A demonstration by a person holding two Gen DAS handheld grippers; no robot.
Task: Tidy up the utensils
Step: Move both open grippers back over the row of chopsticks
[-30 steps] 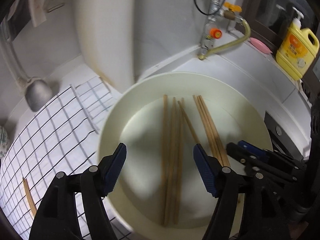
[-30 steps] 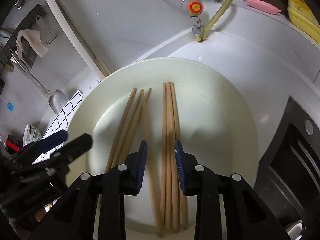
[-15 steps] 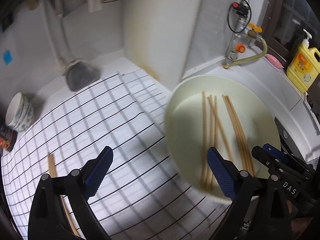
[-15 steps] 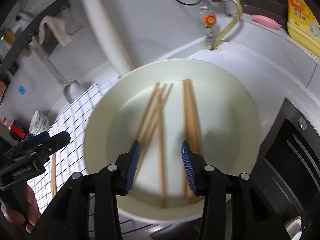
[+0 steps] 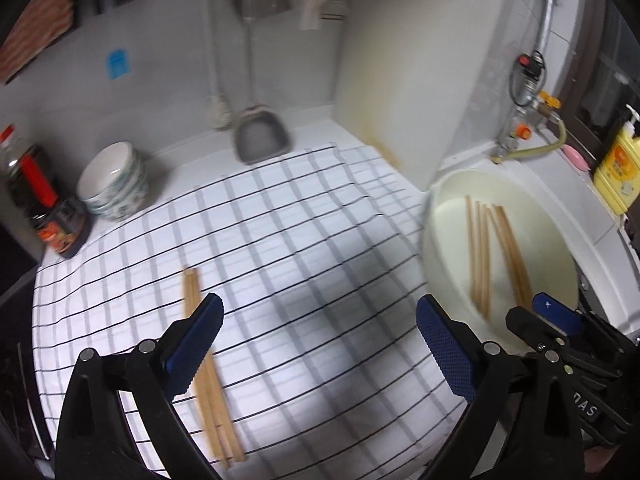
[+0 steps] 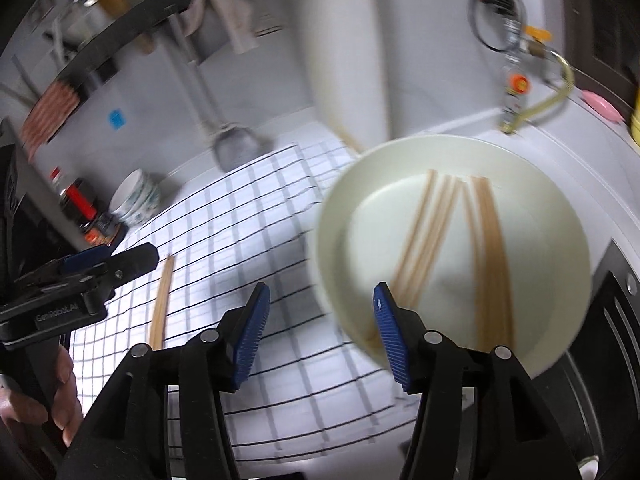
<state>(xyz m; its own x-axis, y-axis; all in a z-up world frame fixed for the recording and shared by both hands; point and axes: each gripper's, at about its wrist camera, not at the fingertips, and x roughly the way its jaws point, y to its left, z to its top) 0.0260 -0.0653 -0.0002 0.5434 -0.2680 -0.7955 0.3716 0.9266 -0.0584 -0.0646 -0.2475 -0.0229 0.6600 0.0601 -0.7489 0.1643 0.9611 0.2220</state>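
Observation:
Several wooden chopsticks (image 5: 486, 256) lie in two bunches inside a cream basin (image 5: 548, 240) at the right. A pair of chopsticks (image 5: 218, 412) lies on the black-checked white cloth (image 5: 304, 240). My left gripper (image 5: 320, 320) hangs open and wide above the cloth, its left finger over that pair, with nothing between the pads. My right gripper (image 6: 320, 304) hovers over the basin's (image 6: 556, 240) left rim; its jaws are opening and hold nothing. The basin chopsticks (image 6: 490, 256) and the cloth pair (image 6: 162, 300) both show in the right wrist view, blurred.
Stacked bowls (image 5: 112, 184), a dark bottle (image 5: 28, 184) and a jar stand at the back left. A metal scoop (image 5: 262, 136) hangs on the wall beside a leaning white board (image 5: 416, 80). A valve with hose (image 5: 520, 132) and a yellow detergent bottle (image 5: 618, 172) stand behind the basin. A hand (image 6: 60, 396) holds the left gripper (image 6: 112, 264).
Both grippers have swung left, away from the basin and over the checked cloth, and both have opened wider. The chopstick pair on the cloth has come into fuller view.

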